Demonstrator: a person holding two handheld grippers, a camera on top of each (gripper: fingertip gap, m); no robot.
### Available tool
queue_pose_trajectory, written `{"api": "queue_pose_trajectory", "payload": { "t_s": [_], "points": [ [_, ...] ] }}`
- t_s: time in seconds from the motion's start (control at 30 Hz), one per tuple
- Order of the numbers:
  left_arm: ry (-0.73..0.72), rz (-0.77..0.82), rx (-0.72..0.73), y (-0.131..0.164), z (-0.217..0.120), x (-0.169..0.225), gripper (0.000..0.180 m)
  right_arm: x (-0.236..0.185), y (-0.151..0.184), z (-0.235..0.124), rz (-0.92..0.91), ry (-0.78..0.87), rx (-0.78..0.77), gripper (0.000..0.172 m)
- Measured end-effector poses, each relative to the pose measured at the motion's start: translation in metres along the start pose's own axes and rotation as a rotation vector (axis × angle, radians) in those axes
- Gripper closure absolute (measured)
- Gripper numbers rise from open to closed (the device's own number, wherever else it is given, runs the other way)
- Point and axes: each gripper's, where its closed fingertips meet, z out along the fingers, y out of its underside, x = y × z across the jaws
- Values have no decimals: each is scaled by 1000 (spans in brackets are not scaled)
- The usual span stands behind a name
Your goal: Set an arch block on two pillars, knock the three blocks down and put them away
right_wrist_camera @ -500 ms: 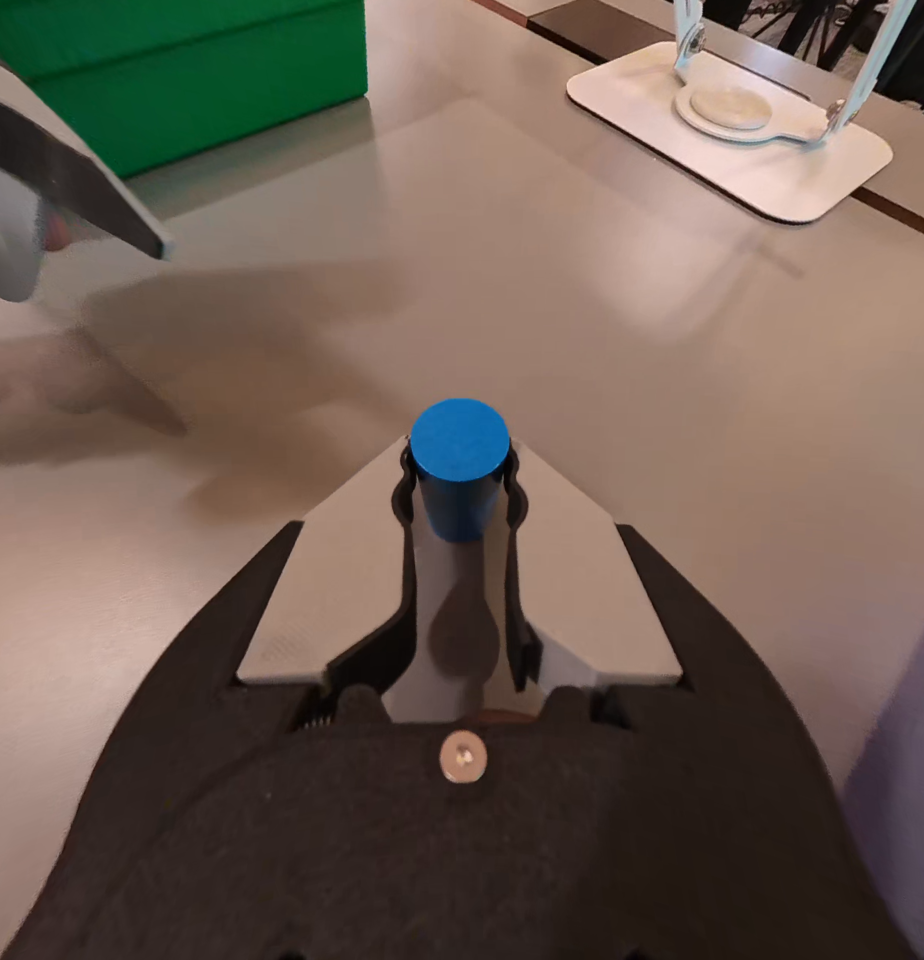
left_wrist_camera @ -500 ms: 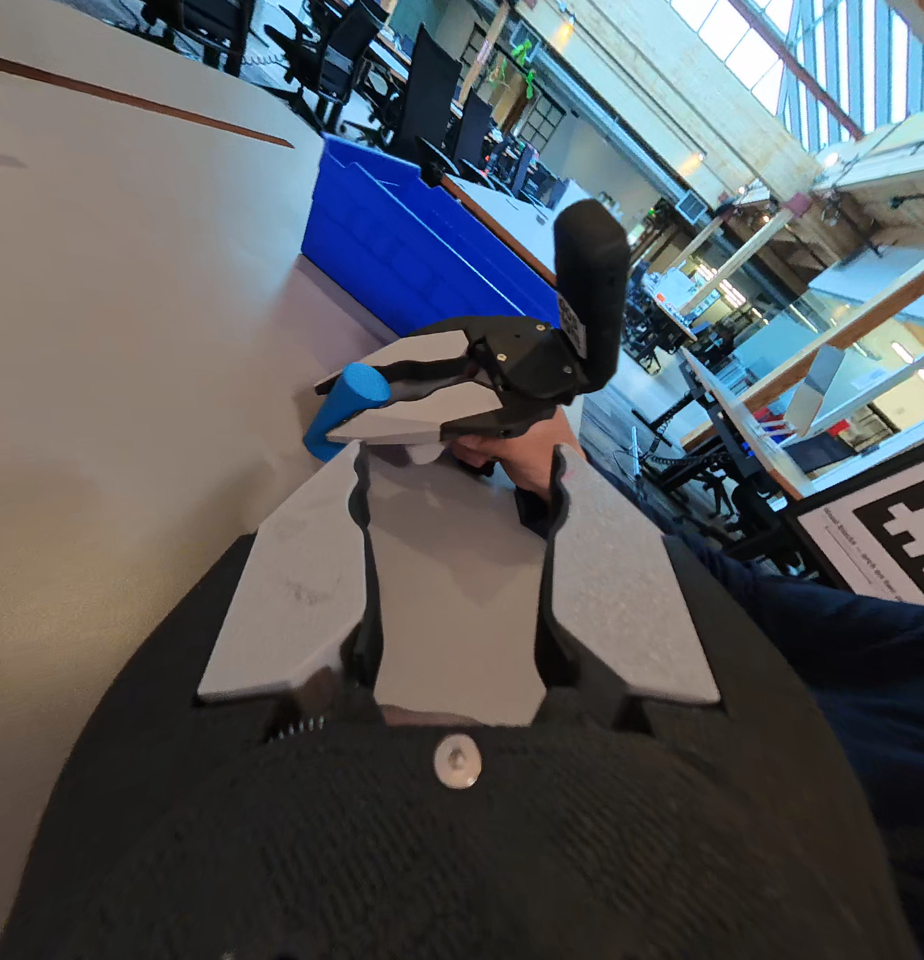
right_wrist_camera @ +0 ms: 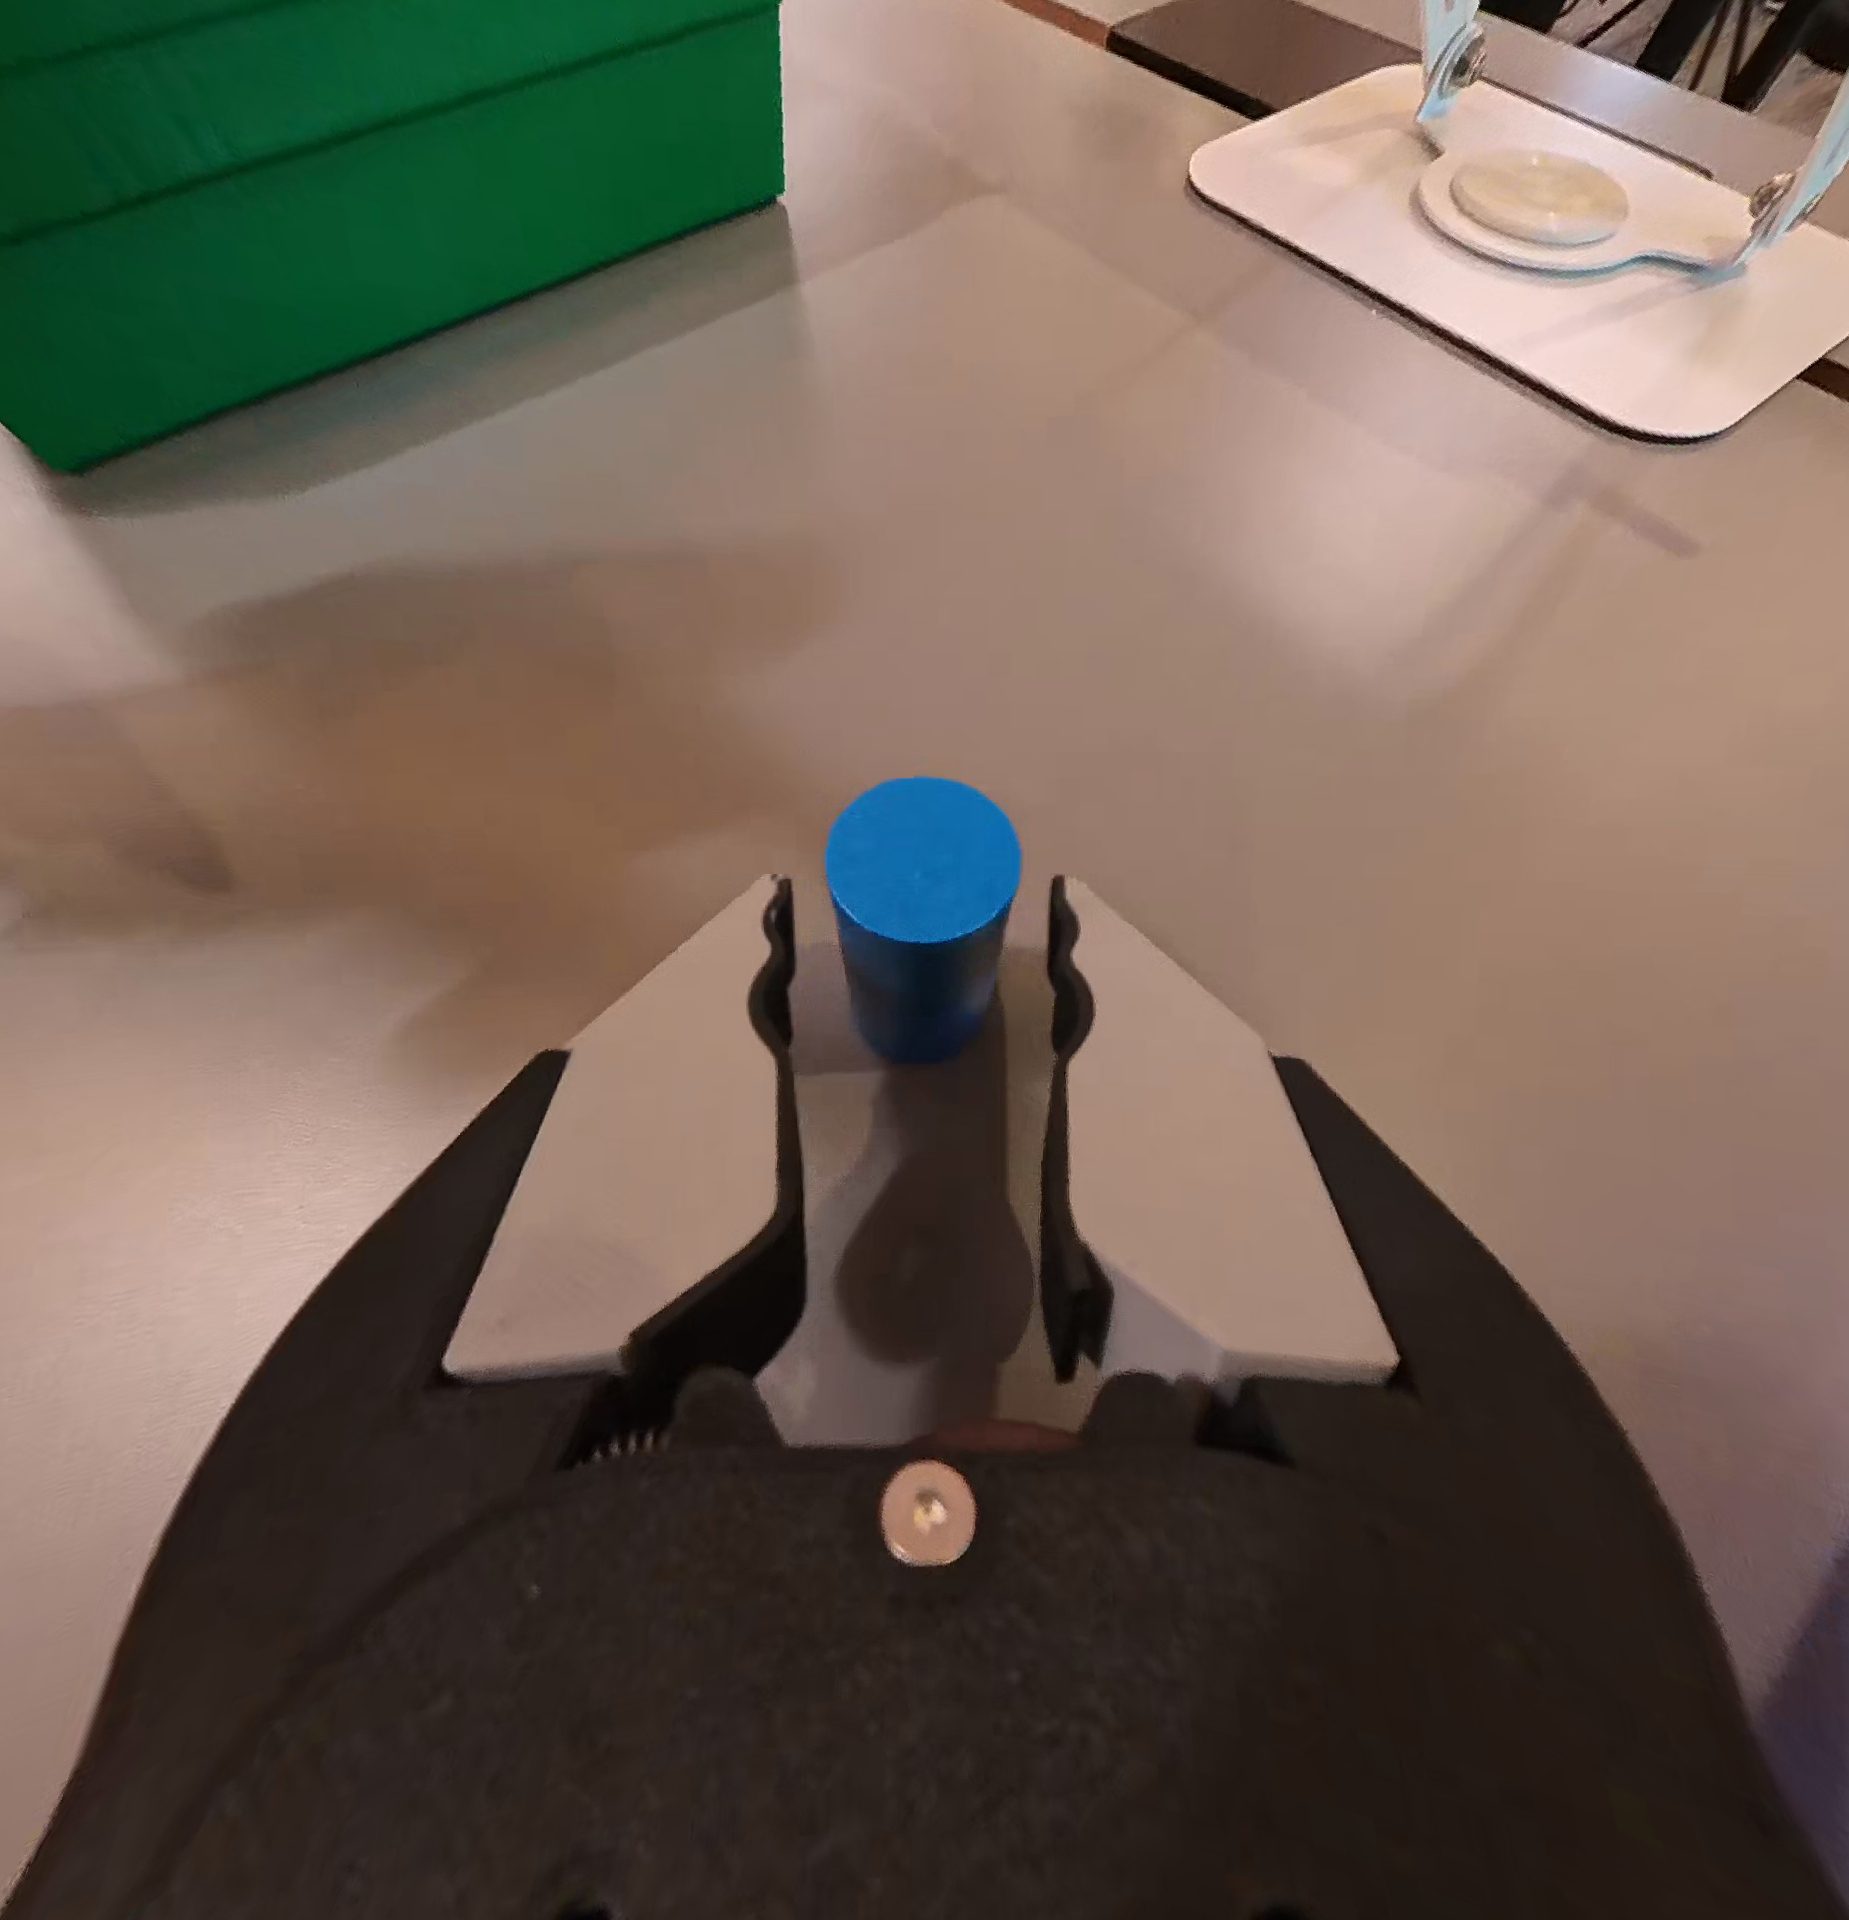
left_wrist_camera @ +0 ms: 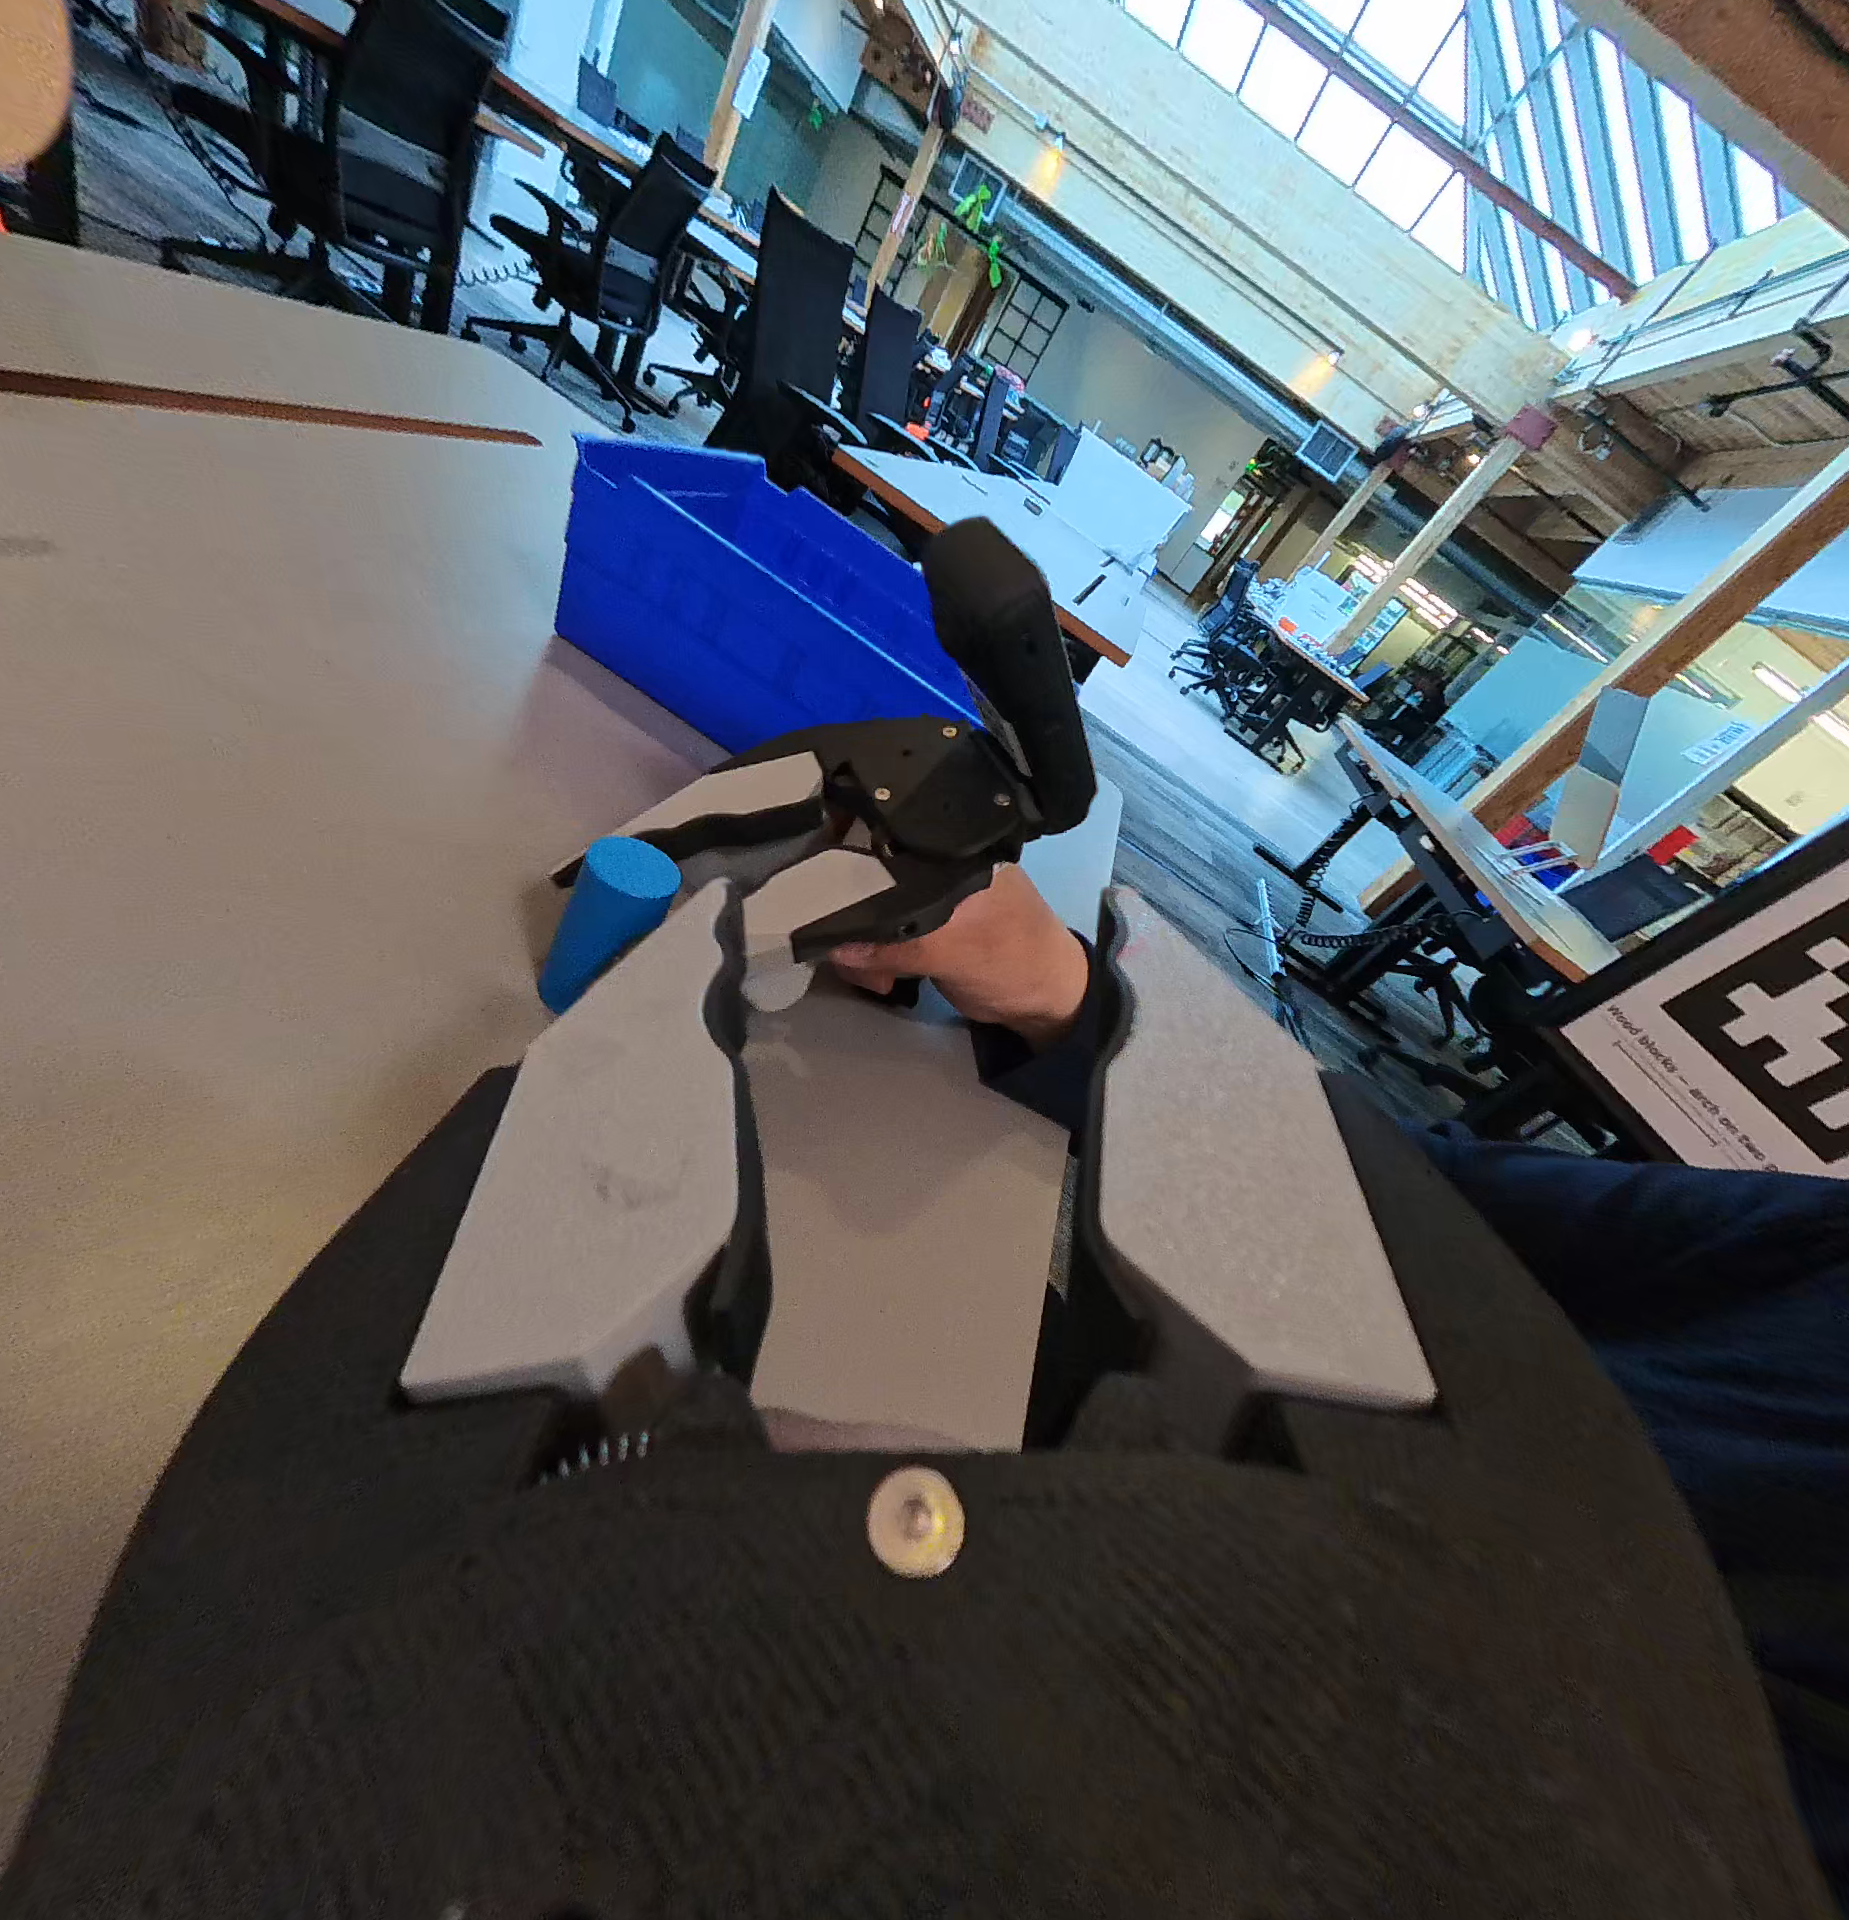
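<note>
A blue cylinder pillar (right_wrist_camera: pixel 918 930) stands upright on the table between the fingertips of my right gripper (right_wrist_camera: pixel 915 935). The right jaws are open, with a gap on each side of the pillar, so neither pad touches it. The left wrist view shows the same pillar (left_wrist_camera: pixel 608 920) standing on the table with the right gripper (left_wrist_camera: pixel 691 862) open around it, held by a hand. My left gripper (left_wrist_camera: pixel 915 925) is open and empty, raised and behind the right gripper. No arch block or second pillar shows in either view.
A blue bin (left_wrist_camera: pixel 733 613) stands on the table beyond the right gripper. A green box (right_wrist_camera: pixel 359 197) sits at the far left of the right wrist view. A white stand base (right_wrist_camera: pixel 1543 239) lies at the far right. A marker card (left_wrist_camera: pixel 1772 1039) stands at right. My right gripper is the nearer one to the white stand base (right_wrist_camera: pixel 1543 239): about 35 cm, against 45 cm.
My right gripper was shut on the blue pillar and has opened, leaving it standing on the table. My left gripper has drawn back out of the right wrist view.
</note>
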Motion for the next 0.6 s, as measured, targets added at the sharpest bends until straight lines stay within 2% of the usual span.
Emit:
{"api": "queue_pose_trajectory", "payload": {
  "t_s": [0.1,0.2,0.27,0.37,0.47,0.6],
  "points": [
    [5,4,32,-10,-11,4,115,-4,-13,-8,28,-43,81,112],
    [42,20,106,-32,-33,18,114,-8,-37,-27,54,-87,241,111],
    [4,64,172,-49,-54,21,114,-4,-46,-37,59,-74,310,110],
    [-168,174,230,-67,-90,8,114,0,-55,-48,49,-45,376,111],
    [-448,291,242,-77,-131,-24,114,1,-56,-50,25,-14,389,114],
    [-727,356,167,-72,-172,-65,112,0,-52,-45,6,2,358,115]
  ]
}}
